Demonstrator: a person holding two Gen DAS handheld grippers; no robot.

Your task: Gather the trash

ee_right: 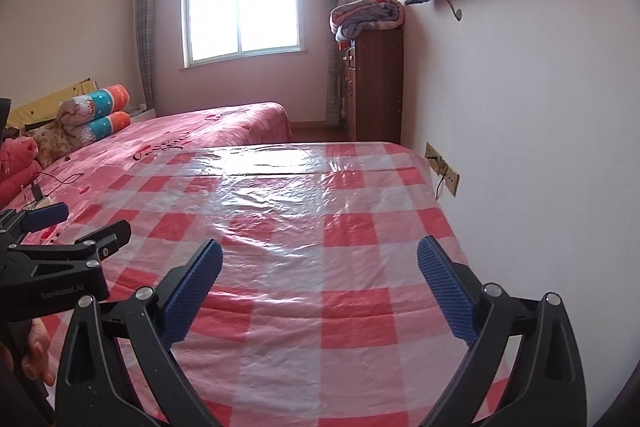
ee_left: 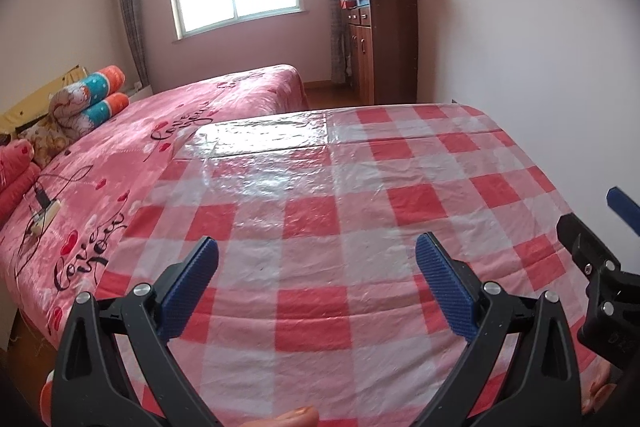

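Note:
A table (ee_left: 320, 219) covered with a red-and-white checked plastic cloth fills the lower half of both views, and no trash shows on it. My left gripper (ee_left: 316, 259) hovers open over the table's near edge with nothing between its blue pads. My right gripper (ee_right: 320, 261) is also open and holds nothing, over the same table (ee_right: 320, 227). The right gripper (ee_left: 600, 251) shows at the right edge of the left wrist view. The left gripper (ee_right: 68, 227) shows at the left edge of the right wrist view, held by a hand (ee_right: 36, 351).
A bed with a pink sheet (ee_left: 132, 147) stands to the left, with rolled quilts (ee_left: 92, 99) and a power strip with a cable (ee_left: 44, 211) on it. A brown cabinet (ee_right: 376, 83) with folded blankets stands against the right wall. A wall socket (ee_right: 444, 167) sits beside the table.

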